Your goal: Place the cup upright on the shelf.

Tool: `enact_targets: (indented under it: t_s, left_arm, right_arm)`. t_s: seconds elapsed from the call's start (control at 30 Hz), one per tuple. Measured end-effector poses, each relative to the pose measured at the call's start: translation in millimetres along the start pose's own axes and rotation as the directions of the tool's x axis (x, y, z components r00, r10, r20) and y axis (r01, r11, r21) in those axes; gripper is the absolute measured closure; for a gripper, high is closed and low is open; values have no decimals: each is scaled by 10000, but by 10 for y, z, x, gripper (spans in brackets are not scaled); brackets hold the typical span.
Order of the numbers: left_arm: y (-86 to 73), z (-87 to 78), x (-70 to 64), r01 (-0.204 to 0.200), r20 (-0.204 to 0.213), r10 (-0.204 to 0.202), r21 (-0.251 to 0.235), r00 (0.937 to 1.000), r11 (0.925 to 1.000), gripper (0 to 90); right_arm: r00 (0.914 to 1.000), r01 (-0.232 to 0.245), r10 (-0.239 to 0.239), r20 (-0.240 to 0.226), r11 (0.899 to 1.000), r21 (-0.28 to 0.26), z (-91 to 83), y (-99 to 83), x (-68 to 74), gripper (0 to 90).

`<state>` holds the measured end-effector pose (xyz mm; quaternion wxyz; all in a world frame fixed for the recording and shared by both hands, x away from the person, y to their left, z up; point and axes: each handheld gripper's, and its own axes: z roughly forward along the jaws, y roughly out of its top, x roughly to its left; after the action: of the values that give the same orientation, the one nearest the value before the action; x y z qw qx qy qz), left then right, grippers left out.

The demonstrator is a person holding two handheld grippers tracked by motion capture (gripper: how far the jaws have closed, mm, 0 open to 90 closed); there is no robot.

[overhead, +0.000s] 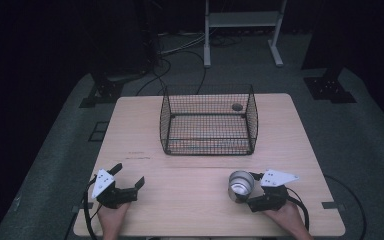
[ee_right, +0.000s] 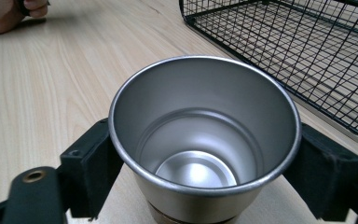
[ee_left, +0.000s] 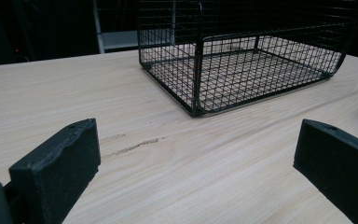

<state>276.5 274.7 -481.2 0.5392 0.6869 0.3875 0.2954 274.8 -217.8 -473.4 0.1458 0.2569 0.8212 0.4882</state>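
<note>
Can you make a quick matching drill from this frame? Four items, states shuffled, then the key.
Items:
1. steel cup
2. wire basket
3. left gripper
4. right gripper

States:
A. open, nothing between its jaws
B. empty, standing at the middle of the table
C. upright, clamped from both sides
D. jaws closed on a metal vessel

Pairs: 1-C, 2-B, 3-A, 4-D
</note>
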Motion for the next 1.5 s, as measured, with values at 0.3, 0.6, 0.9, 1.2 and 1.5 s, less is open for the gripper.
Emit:
enact_targets:
  t_s: [0.3,0.6,0.9,1.2,1.5]
  left_arm:
    - [1,-3,0,7,-25,-7,-29,10000,10000,0]
    - [1,-2,1,61,-56,-62,-76,10000,10000,0]
    - [2,-7,3,50,-71,-50,-93,10000,9999,0]
    - [-4,-23,5,135,-117,-138,-241,9998,9996,0]
    - [-18,-63,53,422,-198,-434,-579,9989,9974,0]
  right_arm:
    - [9997,-262,262,10,9997,-30,-45,31,-7,176]
    - [9984,-548,538,-165,9961,-693,-266,385,-109,176]
    - [9978,-572,548,-378,9964,-630,-296,879,-315,176]
    - [9988,-331,304,-382,9968,-729,-292,1216,-440,176]
    - [9989,-430,413,-229,9960,-779,-259,1596,-695,176]
